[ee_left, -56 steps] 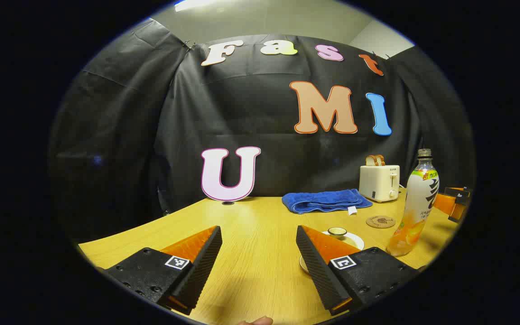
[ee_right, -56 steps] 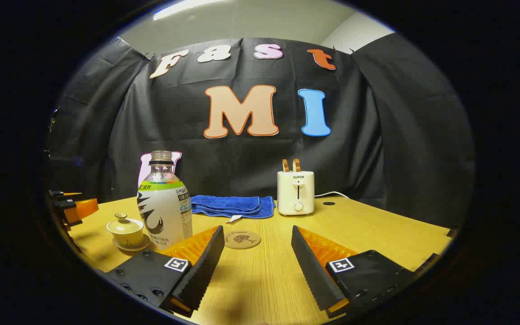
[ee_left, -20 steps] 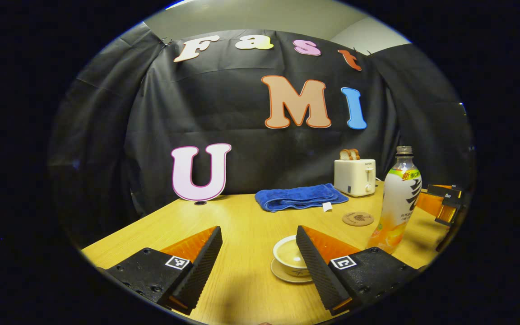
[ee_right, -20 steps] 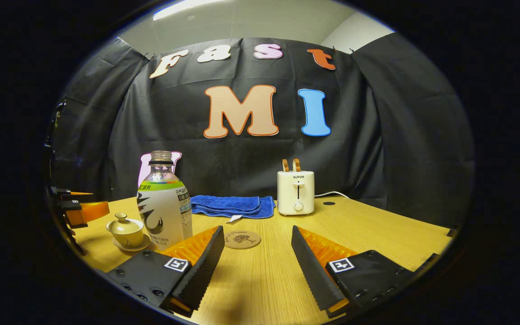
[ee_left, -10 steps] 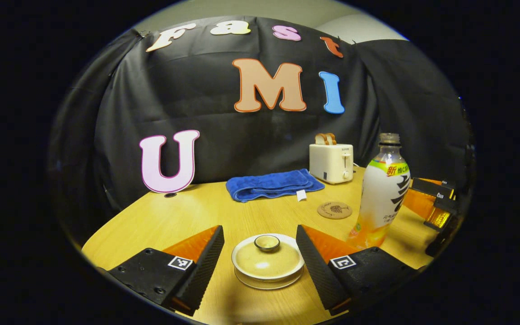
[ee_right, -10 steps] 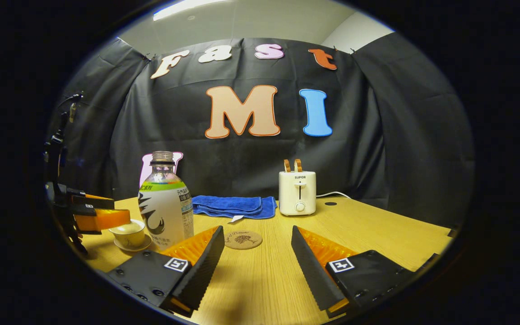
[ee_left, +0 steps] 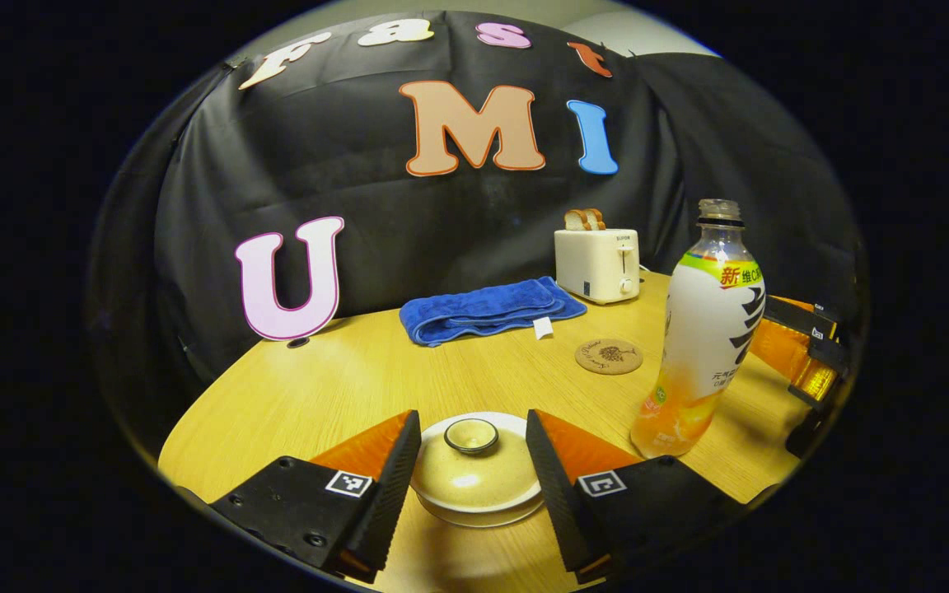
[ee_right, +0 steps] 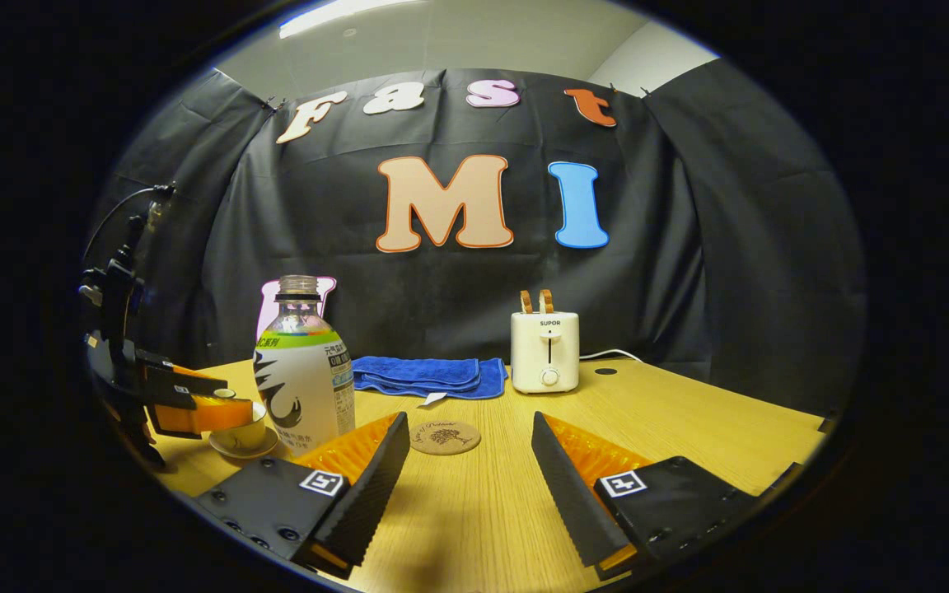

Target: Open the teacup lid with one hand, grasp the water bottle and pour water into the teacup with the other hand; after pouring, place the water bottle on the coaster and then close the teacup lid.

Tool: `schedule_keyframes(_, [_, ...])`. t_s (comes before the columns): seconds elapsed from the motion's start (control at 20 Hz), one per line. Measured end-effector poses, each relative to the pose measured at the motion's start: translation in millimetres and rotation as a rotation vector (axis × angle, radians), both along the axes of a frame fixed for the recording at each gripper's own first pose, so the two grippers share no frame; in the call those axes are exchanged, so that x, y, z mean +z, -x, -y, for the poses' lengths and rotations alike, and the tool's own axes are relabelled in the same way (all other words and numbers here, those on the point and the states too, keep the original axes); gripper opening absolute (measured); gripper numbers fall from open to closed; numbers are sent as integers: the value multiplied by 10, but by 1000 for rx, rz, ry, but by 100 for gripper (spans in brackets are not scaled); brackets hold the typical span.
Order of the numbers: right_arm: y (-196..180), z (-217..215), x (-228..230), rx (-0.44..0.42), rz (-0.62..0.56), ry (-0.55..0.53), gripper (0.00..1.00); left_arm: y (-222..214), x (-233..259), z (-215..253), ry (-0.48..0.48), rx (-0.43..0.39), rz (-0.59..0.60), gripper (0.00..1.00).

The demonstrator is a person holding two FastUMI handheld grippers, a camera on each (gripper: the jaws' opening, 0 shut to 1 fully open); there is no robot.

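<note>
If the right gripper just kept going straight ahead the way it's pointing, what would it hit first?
Probably the coaster lying flat on the table, right ahead of the open right gripper. If it passed above that, the toaster looks next, slightly to the right; depth is hard to judge.

Matt wood-grain table (ee_left: 343,387), glossy glazed teacup lid (ee_left: 474,473), clear plastic water bottle (ee_left: 709,329), soft blue cloth towel (ee_left: 487,309)

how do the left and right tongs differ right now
The left tongs straddle the teacup lid, fingers close on either side; the right tongs stand wider with only bare table between them. The left sits at the teacup, the right back from the bottle. Both are open, holding nothing.
</note>
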State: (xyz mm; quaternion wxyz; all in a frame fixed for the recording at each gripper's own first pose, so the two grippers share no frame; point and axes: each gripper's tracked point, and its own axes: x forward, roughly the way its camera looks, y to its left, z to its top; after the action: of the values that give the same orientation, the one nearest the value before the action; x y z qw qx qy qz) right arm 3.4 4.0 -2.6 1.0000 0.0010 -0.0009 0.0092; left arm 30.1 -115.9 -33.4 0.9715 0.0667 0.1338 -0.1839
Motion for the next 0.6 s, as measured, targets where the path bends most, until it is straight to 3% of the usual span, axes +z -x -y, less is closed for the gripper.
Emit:
schedule_keyframes(0.35, [2, 13, -1, -4, 0, 0, 96, -10, 25, 3, -13, -12, 11, 64])
schedule_keyframes(0.45, [4, 14, -5, -4, 1, 0, 96, -14, 52, 4, -24, -13, 21, 58])
schedule_keyframes(0.6, [-6, 10, -1, -5, 0, 1, 96, -30, 56, -23, -48, -12, 30, 41])
